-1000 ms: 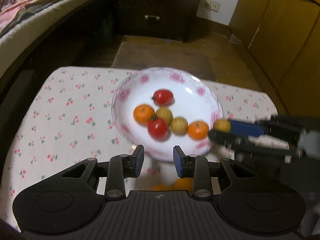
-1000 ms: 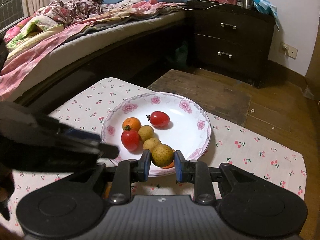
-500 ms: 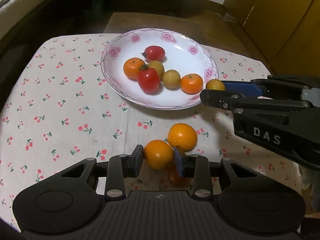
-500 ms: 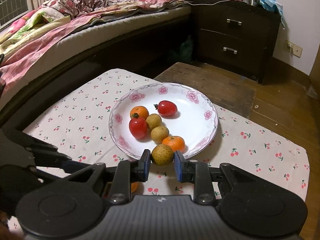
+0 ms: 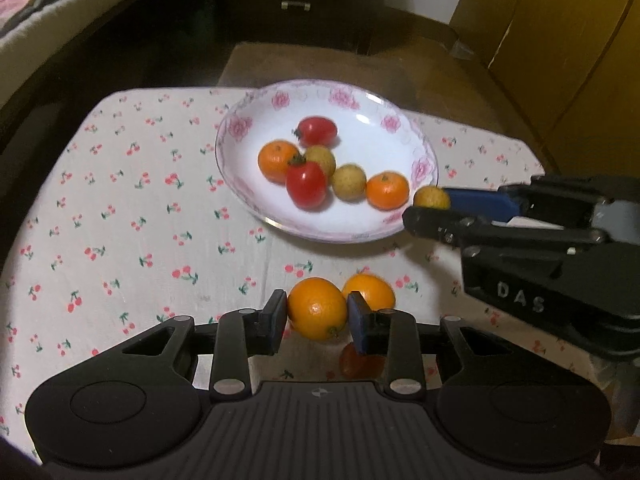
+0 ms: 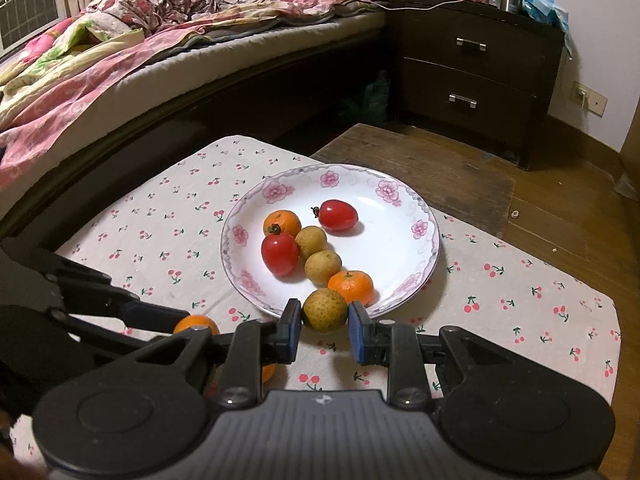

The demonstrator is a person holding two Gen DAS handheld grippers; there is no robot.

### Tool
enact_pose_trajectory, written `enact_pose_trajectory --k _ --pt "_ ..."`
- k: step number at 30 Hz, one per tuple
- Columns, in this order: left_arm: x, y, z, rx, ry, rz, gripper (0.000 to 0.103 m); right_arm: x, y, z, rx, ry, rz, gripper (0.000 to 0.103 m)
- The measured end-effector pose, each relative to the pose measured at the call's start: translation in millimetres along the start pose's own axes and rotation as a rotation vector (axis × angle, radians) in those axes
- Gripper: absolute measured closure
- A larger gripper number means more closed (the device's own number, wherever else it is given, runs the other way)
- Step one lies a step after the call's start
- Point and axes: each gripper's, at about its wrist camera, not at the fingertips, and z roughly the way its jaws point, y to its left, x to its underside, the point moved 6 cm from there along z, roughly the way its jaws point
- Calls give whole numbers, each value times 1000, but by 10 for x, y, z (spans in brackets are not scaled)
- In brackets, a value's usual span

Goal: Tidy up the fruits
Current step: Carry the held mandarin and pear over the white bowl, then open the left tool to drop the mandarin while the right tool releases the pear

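- Bedroom; worktop (image 6: 168,240) under cherry-print cloth, bed (image 6: 160,52) behind.
- Left tool (image 5: 317,316) clenched on an orange (image 5: 316,307), above the cloth near the plate (image 5: 248,128); second orange (image 5: 374,290) just beside.
- Right tool (image 6: 324,326) clenched on a yellow-brown fruit (image 6: 324,309) at the plate's near rim.
- Right tool's body reads "DAS".

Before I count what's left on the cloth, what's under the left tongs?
A red tomato lies on the cloth beneath the left tongs, half hidden by them; anything further under them is covered.
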Motion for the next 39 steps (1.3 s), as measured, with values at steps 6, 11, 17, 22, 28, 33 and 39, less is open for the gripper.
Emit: enact_pose_trajectory --k 6,11,17,22,28,33,39 --pt "-205 -25 -72 4 -52 -17 62 -37 -34 5 7 -8 11 70" --pt "-382 -13 34 -6 -73 -32 62 -75 -97 56 18 -14 26 70" --pt "-475 53 203 -14 -65 -53 62 -112 -177 212 13 -5 45 70" --pt "-504 68 286 -16 -61 -54 62 -117 -216 306 20 4 49 70" --pt "-499 45 292 -34 -66 -34 63 -122 -210 325 32 1 35 69" --pt "-493 23 273 -51 -72 -18 63 -121 -206 326 36 1 33 69" --pt "-503 21 265 -53 -73 -15 63 -131 -222 330 53 -3 33 68"
